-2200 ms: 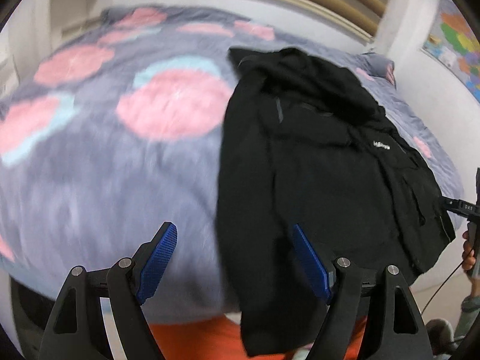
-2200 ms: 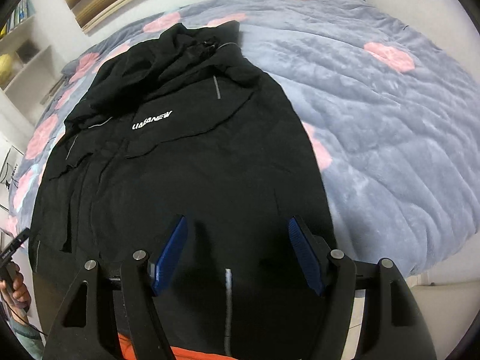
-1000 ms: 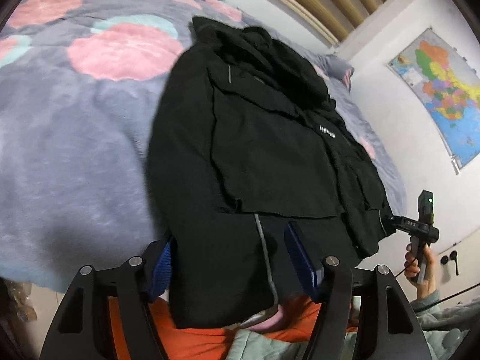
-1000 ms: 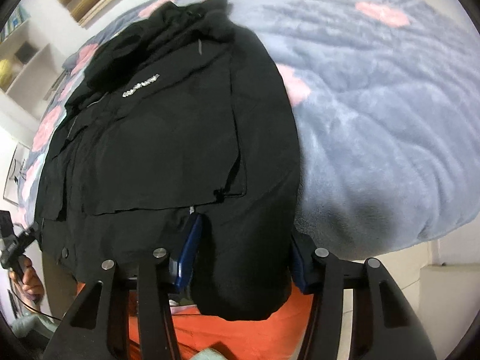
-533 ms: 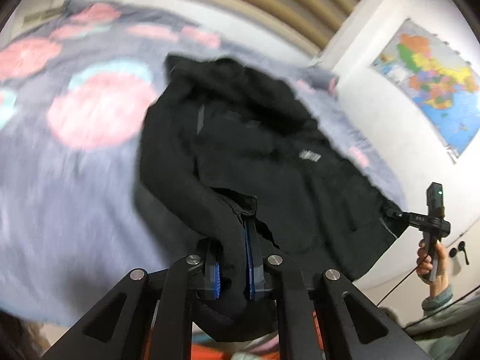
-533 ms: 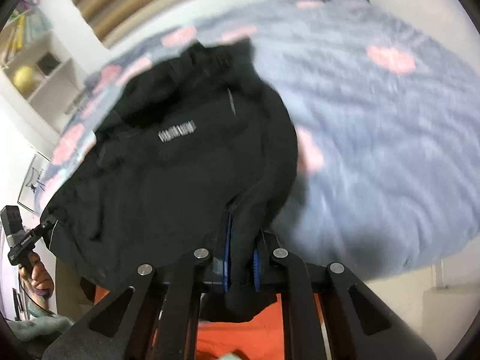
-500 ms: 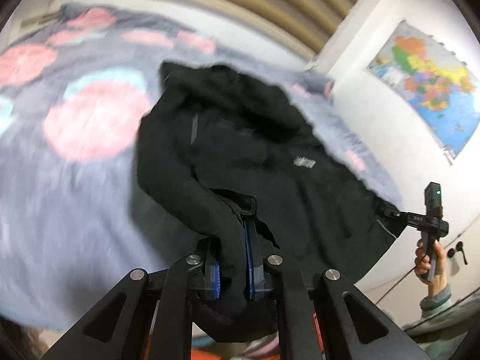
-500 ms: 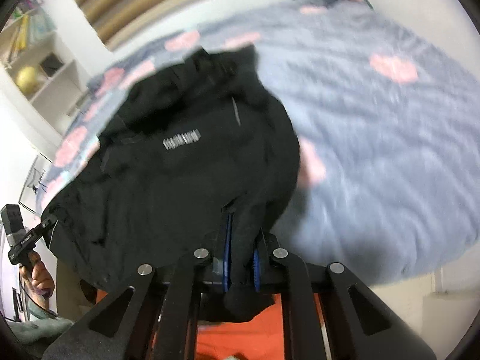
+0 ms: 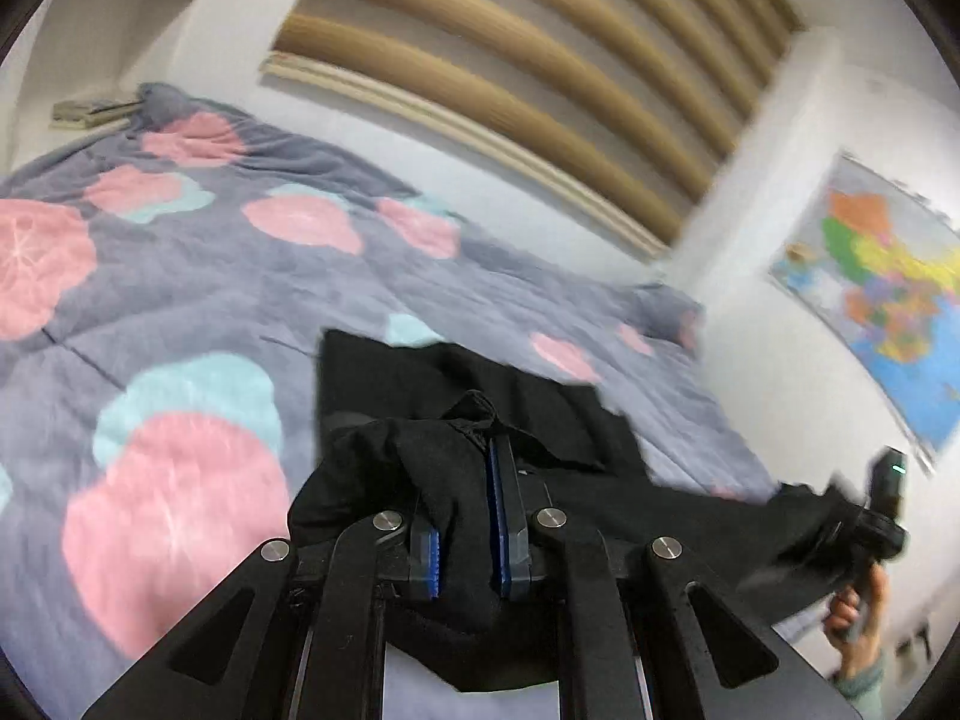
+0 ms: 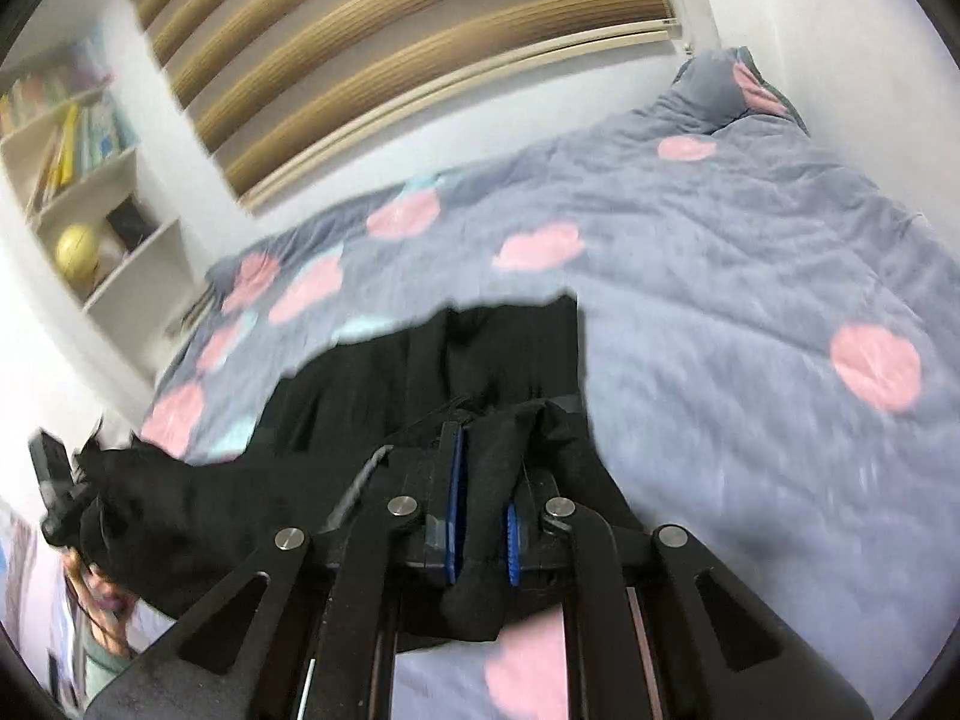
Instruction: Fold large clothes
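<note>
A large black jacket [image 9: 480, 396] lies on the bed with its near hem lifted and carried over its upper part. My left gripper [image 9: 465, 516] is shut on one corner of that hem, with black cloth bunched between the blue pads [image 9: 503, 498]. My right gripper [image 10: 480, 516] is shut on the other hem corner of the jacket [image 10: 480, 360]. The hem stretches between the two grippers. The right gripper also shows at the right edge of the left wrist view [image 9: 864, 528], and the left gripper at the left edge of the right wrist view [image 10: 60, 504].
The bed is covered by a grey duvet [image 9: 180, 276] with pink and blue blobs, also in the right wrist view [image 10: 750, 276]. A slatted wooden panel [image 9: 510, 72] is behind the bed. White shelves [image 10: 90, 180] stand to one side. A map [image 9: 888, 294] hangs on the wall.
Both grippers, open over the hem a second ago, closed on it, lifted it and carried it forward over the jacket. The jacket's lower half now folds over its upper part.
</note>
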The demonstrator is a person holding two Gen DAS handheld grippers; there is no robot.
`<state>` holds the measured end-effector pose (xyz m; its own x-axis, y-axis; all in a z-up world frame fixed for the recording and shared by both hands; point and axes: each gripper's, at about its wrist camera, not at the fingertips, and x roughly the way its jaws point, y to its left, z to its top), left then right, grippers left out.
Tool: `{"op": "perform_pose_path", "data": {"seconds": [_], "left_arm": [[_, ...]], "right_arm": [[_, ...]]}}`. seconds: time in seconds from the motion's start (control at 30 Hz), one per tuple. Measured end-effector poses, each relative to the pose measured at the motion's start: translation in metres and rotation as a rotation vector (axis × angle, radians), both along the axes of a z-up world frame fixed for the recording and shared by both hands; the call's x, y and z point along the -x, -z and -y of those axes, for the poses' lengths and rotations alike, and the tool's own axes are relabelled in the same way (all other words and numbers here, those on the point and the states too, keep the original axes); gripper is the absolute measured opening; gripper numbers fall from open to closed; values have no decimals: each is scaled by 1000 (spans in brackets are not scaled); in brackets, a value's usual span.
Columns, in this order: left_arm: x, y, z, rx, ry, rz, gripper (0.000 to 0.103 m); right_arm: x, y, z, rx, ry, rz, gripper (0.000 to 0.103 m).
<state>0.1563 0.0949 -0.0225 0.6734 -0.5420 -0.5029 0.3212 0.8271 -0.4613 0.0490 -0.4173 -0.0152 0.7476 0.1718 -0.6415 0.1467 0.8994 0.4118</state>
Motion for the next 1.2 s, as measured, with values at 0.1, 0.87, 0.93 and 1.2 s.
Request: {"op": "perform_pose_path", "data": {"seconds": [0.1, 0.87, 0.93, 1.2], "left_arm": [[-59, 21, 21, -33, -78, -74, 16], [-147, 48, 6, 48, 112, -237, 25], [-139, 33, -19, 172, 189, -253, 30], [-88, -16, -52, -23, 109, -36, 80]], "right_arm": [[-55, 11, 5, 34, 41, -30, 16], [-141, 71, 63, -72, 205, -134, 76], [-125, 51, 73, -62, 221, -74, 82], [-125, 49, 55, 28, 126, -97, 85]]}}
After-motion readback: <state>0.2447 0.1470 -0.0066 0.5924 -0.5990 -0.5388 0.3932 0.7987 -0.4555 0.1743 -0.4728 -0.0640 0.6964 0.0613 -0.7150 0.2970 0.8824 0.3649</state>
